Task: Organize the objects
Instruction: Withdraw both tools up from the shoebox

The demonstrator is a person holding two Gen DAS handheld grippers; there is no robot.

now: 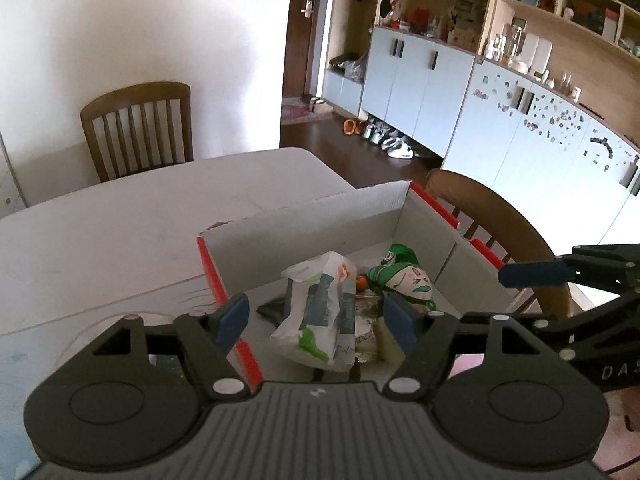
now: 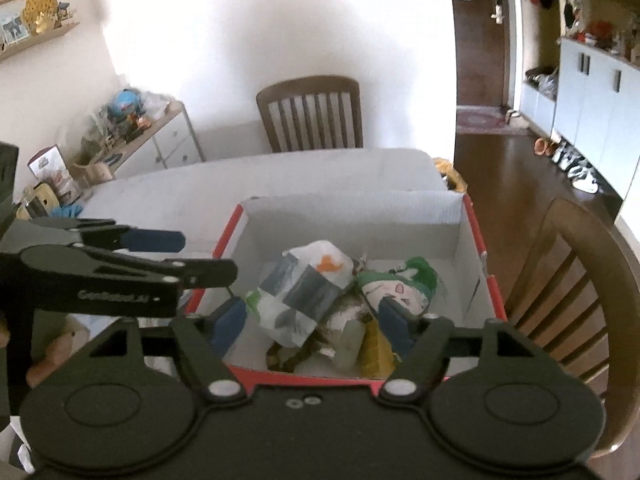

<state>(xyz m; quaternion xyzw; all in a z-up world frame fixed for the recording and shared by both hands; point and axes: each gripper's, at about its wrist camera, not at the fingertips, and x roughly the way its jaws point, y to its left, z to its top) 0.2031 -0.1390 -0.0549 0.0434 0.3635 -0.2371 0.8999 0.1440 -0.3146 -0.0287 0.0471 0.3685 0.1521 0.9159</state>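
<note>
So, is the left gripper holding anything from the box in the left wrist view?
No, the left gripper is open above the box, and its blue pads press on nothing.

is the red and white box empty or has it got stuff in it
Not empty. The box holds a white plastic packet, a green-capped doll and smaller items beneath them, all lying below its rim in both views.

"DAS" (cut off at frame edge) on right tongs (image 1: 532, 274) body.

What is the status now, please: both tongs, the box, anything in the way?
Left tongs open, empty. Right tongs open, empty, above the box. White bag and green-hatted doll lie inside. Nothing in the way.
</note>
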